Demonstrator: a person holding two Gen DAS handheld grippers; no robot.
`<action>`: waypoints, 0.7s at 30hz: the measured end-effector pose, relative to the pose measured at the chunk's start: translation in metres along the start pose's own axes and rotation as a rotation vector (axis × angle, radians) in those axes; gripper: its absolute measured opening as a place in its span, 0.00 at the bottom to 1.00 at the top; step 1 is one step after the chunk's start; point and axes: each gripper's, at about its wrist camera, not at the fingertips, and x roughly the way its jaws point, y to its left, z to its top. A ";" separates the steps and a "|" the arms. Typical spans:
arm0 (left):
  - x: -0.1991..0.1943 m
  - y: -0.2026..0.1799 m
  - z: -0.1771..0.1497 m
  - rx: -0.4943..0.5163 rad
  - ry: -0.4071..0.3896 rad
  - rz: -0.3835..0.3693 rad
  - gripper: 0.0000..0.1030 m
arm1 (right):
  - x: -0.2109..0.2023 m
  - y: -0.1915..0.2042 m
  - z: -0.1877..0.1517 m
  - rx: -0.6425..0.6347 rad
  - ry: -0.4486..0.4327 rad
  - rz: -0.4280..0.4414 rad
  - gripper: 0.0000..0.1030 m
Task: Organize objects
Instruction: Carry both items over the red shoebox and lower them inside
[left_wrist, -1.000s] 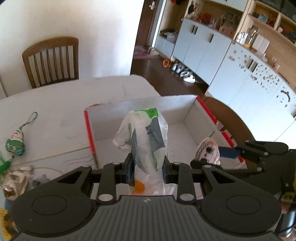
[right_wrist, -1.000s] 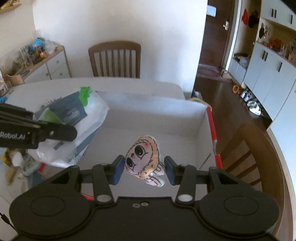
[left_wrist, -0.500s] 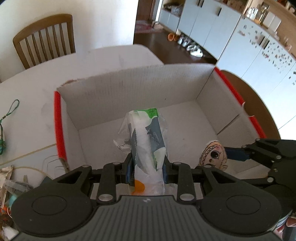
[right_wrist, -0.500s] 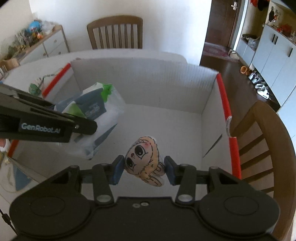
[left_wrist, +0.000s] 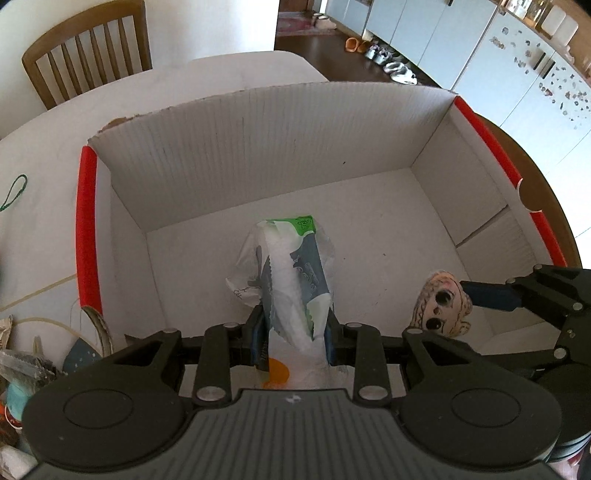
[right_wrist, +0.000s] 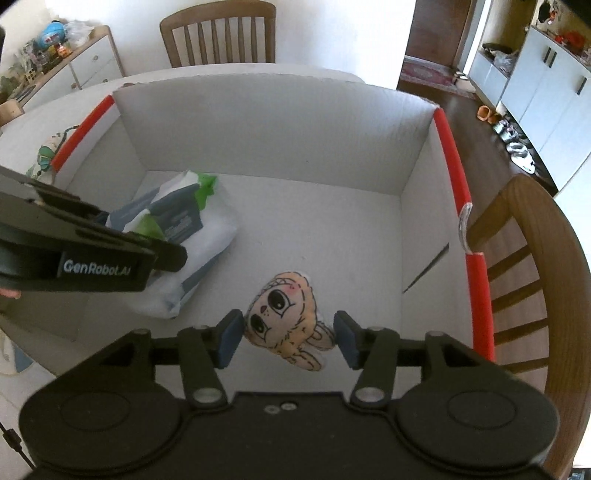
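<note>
A white cardboard box (left_wrist: 258, 147) with red edge strips stands open on the table. My left gripper (left_wrist: 293, 332) is shut on a clear plastic packet (left_wrist: 291, 266) with green and blue print, held low inside the box; the packet (right_wrist: 195, 236) shows at the left of the right wrist view. My right gripper (right_wrist: 288, 339) is opening its jaws. A small plush doll (right_wrist: 284, 317) with big eyes lies between them on the box floor (right_wrist: 332, 229), and neither pad presses on it. The doll (left_wrist: 443, 302) also shows at the right of the left wrist view.
One wooden chair (left_wrist: 88, 62) stands beyond the table (left_wrist: 44, 158), another (right_wrist: 524, 266) close against the box's right side. Loose wrappers and small items (left_wrist: 22, 369) lie on the table left of the box. A patterned pouch (right_wrist: 46, 158) lies outside its left wall.
Both grippers have sunk into the box. The right jaws have spread away from the doll, which they held before. The left gripper still holds the packet.
</note>
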 end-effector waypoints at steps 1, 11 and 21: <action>0.002 -0.002 0.000 0.000 0.002 0.001 0.30 | 0.001 0.000 -0.001 0.003 0.001 -0.006 0.54; -0.001 -0.004 0.002 0.010 -0.018 0.002 0.50 | -0.001 -0.004 0.001 0.007 -0.010 0.014 0.66; -0.032 -0.003 -0.001 0.009 -0.101 -0.022 0.50 | -0.034 0.000 0.002 0.017 -0.070 0.022 0.75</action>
